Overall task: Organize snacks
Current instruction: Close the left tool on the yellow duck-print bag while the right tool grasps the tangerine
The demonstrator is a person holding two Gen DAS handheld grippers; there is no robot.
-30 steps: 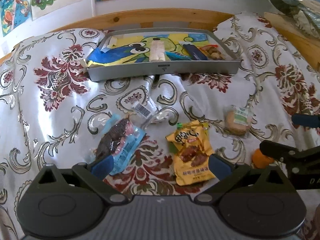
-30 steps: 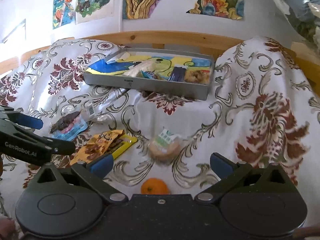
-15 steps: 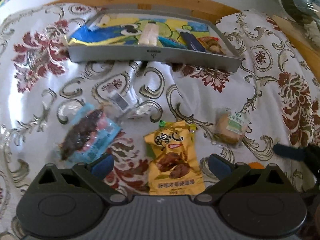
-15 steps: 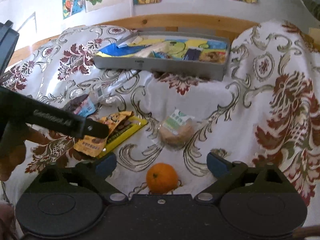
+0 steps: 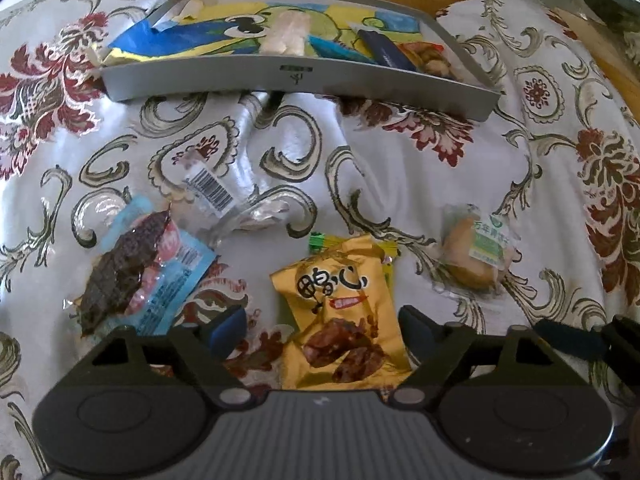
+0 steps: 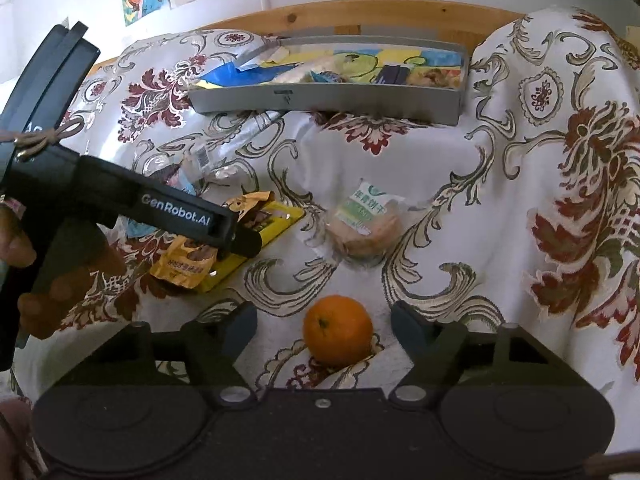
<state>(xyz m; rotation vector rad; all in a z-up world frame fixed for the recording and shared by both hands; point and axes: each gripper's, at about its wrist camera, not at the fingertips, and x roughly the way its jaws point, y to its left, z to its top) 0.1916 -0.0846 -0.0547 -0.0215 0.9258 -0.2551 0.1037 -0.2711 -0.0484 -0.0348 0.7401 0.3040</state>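
left wrist view: the left gripper [image 5: 322, 326] hangs low over a floral bedspread [image 5: 420, 168], its jaws spread wide and empty, with a yellow snack packet [image 5: 340, 312] lying flat between the fingertips but not clamped. a blue packet of dark dried meat [image 5: 136, 272] lies to the left of it, a clear wrapper with a barcode [image 5: 212, 196] just beyond, and a wrapped round bun [image 5: 476, 252] to the right. a grey tray [image 5: 296, 78] sits at the far side of the bedspread, against a wooden rail; it holds several snacks on a cartoon liner.

right wrist view: the right gripper [image 6: 324, 328] is likewise wide open and holds nothing; an orange [image 6: 338, 336] rests on the cloth between its fingertips, touching neither. the bun [image 6: 366, 226] lies beyond the orange, the tray [image 6: 328, 98] farther back. the left gripper [image 6: 240, 240] reaches in from the left above the yellow packet [image 6: 192, 266], held by a hand [image 6: 48, 276].
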